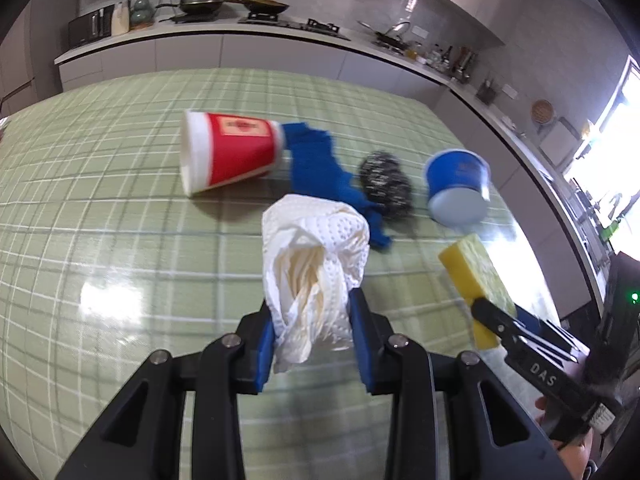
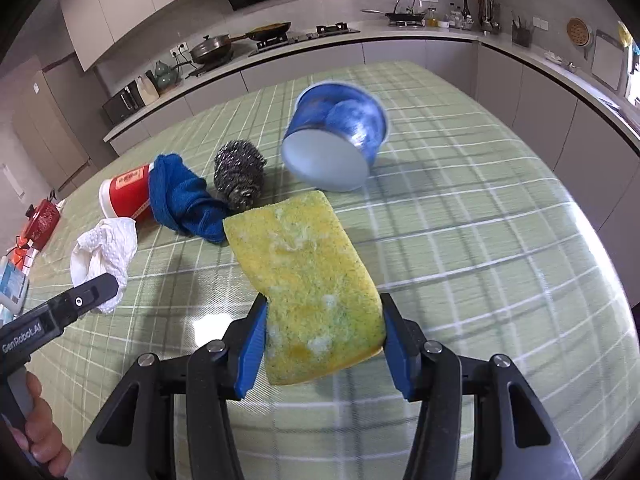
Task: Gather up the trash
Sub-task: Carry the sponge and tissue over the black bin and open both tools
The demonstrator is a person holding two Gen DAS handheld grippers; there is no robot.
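clamped between left hand-held gripper pads: crumpled paper towel, raised off the green checked desk. pinched narrowly by right hand-held gripper: yellow sponge, likewise lifted.

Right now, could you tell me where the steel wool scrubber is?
The steel wool scrubber lies on the green checked tablecloth, touching the blue cloth on its left, with the tipped blue cup apart on its right.

Green-checked tablecloth, yellow sponge
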